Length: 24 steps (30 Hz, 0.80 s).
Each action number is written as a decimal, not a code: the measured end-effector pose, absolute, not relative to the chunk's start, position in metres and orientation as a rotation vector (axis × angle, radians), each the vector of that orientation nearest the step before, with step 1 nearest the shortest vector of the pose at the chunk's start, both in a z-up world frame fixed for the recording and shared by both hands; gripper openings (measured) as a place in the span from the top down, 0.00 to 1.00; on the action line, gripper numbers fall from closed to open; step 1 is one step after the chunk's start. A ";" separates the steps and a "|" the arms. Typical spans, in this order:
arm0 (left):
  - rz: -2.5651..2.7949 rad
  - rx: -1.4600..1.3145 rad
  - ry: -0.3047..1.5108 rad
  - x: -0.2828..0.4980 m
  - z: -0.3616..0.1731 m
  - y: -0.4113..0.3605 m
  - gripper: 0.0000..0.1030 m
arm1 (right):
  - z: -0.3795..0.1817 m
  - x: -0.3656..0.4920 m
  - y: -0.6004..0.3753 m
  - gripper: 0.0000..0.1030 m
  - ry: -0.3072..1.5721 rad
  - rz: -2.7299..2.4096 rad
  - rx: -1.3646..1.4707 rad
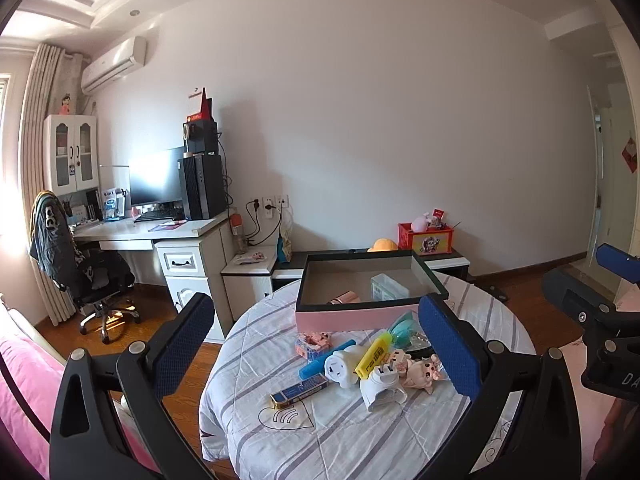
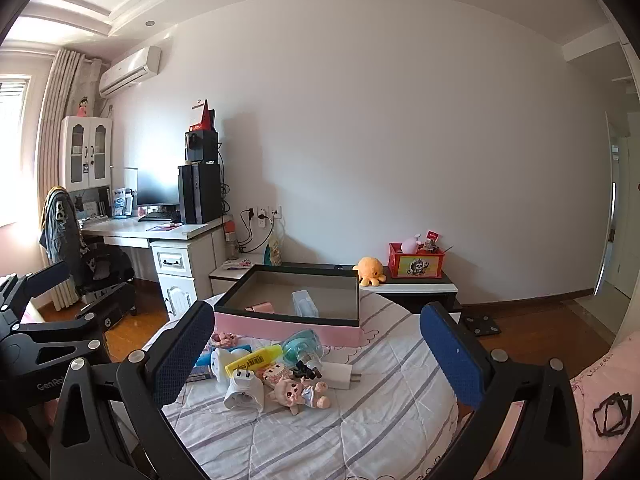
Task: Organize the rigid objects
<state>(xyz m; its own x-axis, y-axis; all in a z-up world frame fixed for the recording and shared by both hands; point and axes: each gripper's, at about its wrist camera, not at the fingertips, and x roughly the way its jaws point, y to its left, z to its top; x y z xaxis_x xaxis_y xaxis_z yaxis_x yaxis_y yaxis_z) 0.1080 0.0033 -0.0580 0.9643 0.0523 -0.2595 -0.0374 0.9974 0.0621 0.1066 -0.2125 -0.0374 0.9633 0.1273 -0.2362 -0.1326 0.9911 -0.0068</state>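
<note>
A pink box with a dark rim stands open at the far side of a round table; it also shows in the right wrist view. Inside lie a clear case and a small pink item. In front of it is a pile: yellow highlighter, white plug adapters, a pig doll, a blue tube, a blue-gold small box. My left gripper is open and empty above the pile. My right gripper is open and empty, held back from the pile.
A white charger and teal glass item lie in the pile. Beyond the table stand a low cabinet with a red box and orange plush, and a desk with a chair at left. Pink bedding lies at right.
</note>
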 end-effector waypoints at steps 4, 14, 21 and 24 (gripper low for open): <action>0.051 0.061 0.316 0.123 -0.075 0.009 0.00 | -0.051 0.122 -0.214 0.00 0.286 0.122 -0.026; 0.058 0.058 0.493 0.168 -0.131 0.023 0.00 | -0.131 0.191 -0.208 0.00 0.528 0.119 -0.022; 0.056 0.062 0.571 0.194 -0.157 0.025 0.00 | -0.181 0.245 -0.200 0.00 0.669 0.115 -0.030; 0.054 0.069 0.590 0.201 -0.165 0.024 0.00 | -0.194 0.261 -0.197 0.00 0.710 0.139 -0.018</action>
<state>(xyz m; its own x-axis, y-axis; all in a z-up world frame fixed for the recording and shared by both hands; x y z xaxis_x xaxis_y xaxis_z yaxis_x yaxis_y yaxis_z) 0.2012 0.0241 -0.1651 0.8295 0.0702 -0.5541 -0.0309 0.9963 0.0799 0.2606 -0.1970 -0.1943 0.7495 0.1212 -0.6508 -0.1334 0.9906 0.0309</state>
